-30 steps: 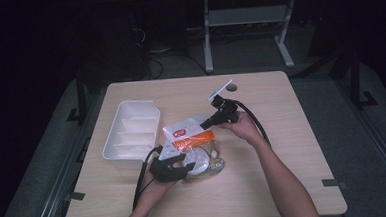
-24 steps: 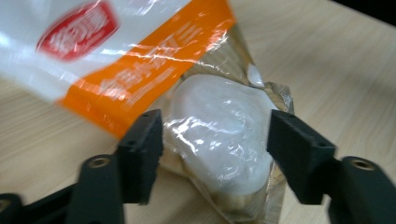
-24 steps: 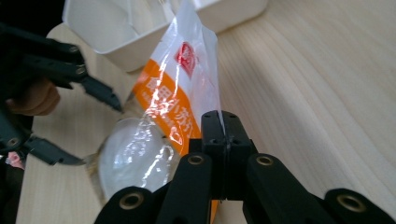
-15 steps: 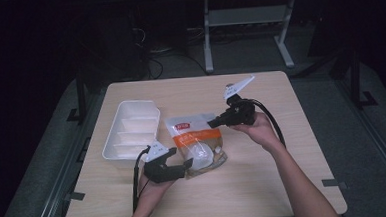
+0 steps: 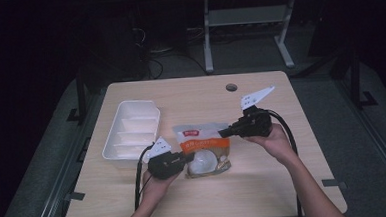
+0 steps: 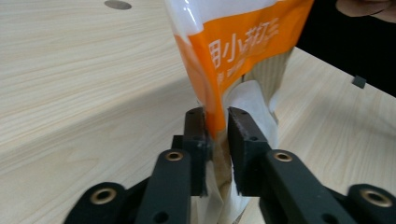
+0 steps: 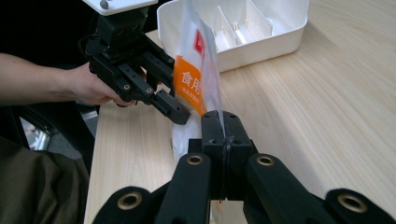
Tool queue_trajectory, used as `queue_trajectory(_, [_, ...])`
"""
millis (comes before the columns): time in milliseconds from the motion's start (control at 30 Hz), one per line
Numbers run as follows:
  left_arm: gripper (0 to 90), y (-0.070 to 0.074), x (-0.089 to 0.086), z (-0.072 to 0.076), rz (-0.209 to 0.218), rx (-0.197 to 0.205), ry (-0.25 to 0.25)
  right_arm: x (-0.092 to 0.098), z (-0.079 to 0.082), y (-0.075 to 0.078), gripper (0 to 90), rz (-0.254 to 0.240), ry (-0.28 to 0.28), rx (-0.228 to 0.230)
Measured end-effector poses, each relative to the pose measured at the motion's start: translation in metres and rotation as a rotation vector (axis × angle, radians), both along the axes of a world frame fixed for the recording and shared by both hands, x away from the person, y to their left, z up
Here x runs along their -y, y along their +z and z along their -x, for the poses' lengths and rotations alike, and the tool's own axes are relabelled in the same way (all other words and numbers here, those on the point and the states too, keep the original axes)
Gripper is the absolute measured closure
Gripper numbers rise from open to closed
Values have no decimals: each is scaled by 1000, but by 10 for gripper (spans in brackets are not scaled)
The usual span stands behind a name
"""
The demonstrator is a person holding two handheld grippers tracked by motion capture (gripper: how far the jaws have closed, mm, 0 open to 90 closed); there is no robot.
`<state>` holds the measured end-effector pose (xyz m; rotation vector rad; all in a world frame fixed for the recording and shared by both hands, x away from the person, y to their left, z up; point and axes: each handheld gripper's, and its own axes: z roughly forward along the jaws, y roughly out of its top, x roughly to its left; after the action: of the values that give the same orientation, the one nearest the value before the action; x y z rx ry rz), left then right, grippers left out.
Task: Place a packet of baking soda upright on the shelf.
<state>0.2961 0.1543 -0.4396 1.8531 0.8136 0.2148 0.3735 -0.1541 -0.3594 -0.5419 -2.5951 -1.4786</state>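
Observation:
A clear bag with an orange label [image 5: 203, 147] and white powder inside hangs between my two grippers above the table. My left gripper [image 5: 184, 159] is at its lower left edge. In the left gripper view the jaws [image 6: 216, 114] have just been closing, with the bag's film [image 6: 243, 42] pressed between the pads. My right gripper [image 5: 223, 133] is shut on the upper right edge. In the right gripper view its pads [image 7: 223, 119] pinch the thin film of the bag [image 7: 191, 79], and the left gripper [image 7: 170, 107] grips the far edge.
A white divided tray [image 5: 131, 105] stands at the table's left and also appears in the right gripper view [image 7: 261, 51]. A cable hole [image 5: 231, 87] sits near the table's far edge. Bare wood lies in front of and to the right of the bag.
My right gripper has moved right and up with the bag's edge, pulling the bag up off the table. The left gripper's jaws opened, then closed on the bag's lower edge.

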Motion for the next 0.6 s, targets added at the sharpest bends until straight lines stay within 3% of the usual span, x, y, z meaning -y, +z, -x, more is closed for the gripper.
queue_trajectory(67, [792,0,1,1,-7,6,-7,1,0,-2,881,-5,1,-6])
queue_trajectory(200, [816,0,2,2,-14,14,-15,-5,-1,-6,768,22,-8,9])
queue_trajectory(367, [820,0,2,3,-24,16,-15,-15,-4,-13,728,53,9,-4])
queue_trajectory(600, [825,0,3,3,-28,19,-20,-24,-5,-24,705,74,10,14])
